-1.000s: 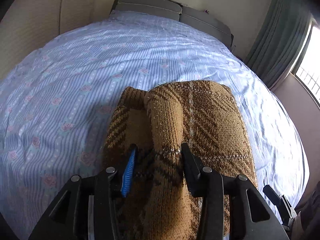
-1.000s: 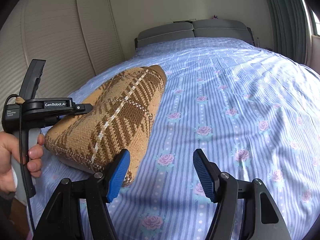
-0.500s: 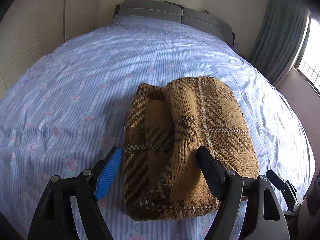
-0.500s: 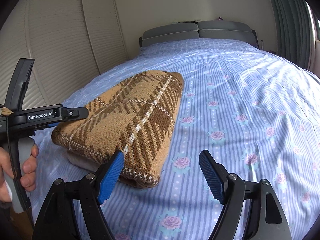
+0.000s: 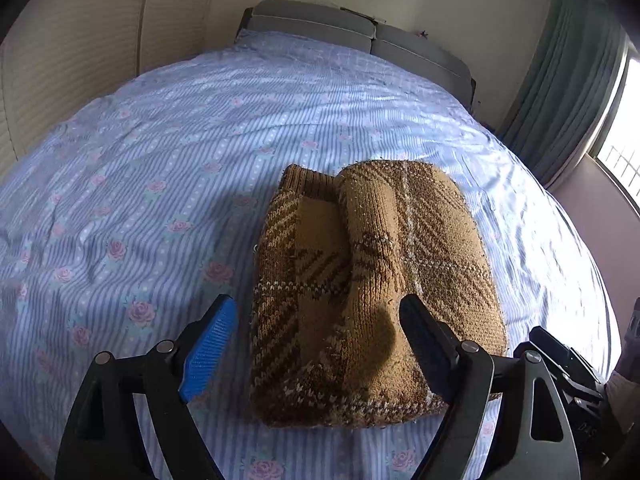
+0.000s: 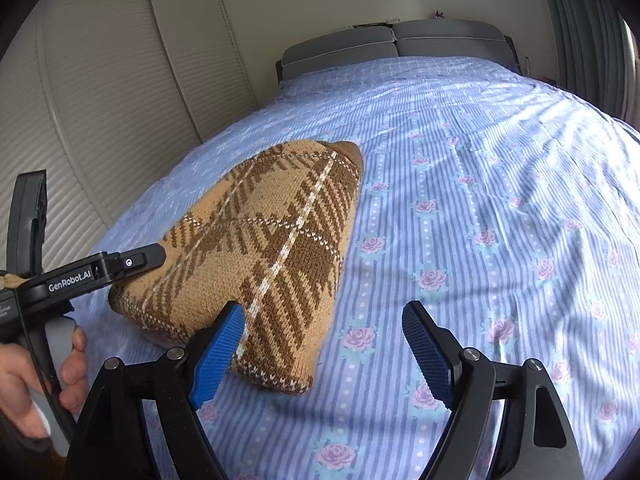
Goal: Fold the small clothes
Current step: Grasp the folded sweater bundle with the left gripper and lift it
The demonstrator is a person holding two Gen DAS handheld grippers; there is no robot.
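Left wrist view: a brown plaid knit sweater (image 5: 372,296) lies folded into a thick bundle on the bedsheet (image 5: 160,168), occupying the centre and lower centre of the frame. One sleeve lies lengthwise over the bundle's middle, forming a rounded ridge; a ribbed edge shows at the upper left of the bundle. The left gripper (image 5: 316,340) spans the lower frame, its jaws spread wide, with nothing between them but the near end of the sweater below. Whether the fingers touch the knit cannot be told. The left finger carries a blue ribbed pad (image 5: 208,348); the right finger appears dark from this side.

Sheet is pale blue, striped, with pink roses, lightly wrinkled. Grey headboard (image 5: 352,36) at top centre. Slatted closet doors (image 5: 80,48) at upper left. Grey-green curtain (image 5: 568,92) at upper right, bright window (image 5: 624,136) at right edge.

Right wrist view: the same sweater (image 6: 256,240) sits in the left-centre of the frame, flat on the sheet (image 6: 480,184), white plaid lines crossing its top face. The right gripper (image 6: 324,344) fills the lower frame, jaws also wide apart and holding nothing; its left blue pad (image 6: 218,350) overlaps the sweater's near corner in the picture, contact uncertain, while the right pad sits over bare sheet. The left gripper (image 6: 132,262) enters from the left edge, its tip at the sweater's left end, with the person's hand (image 6: 36,376) on the handle at lower left.
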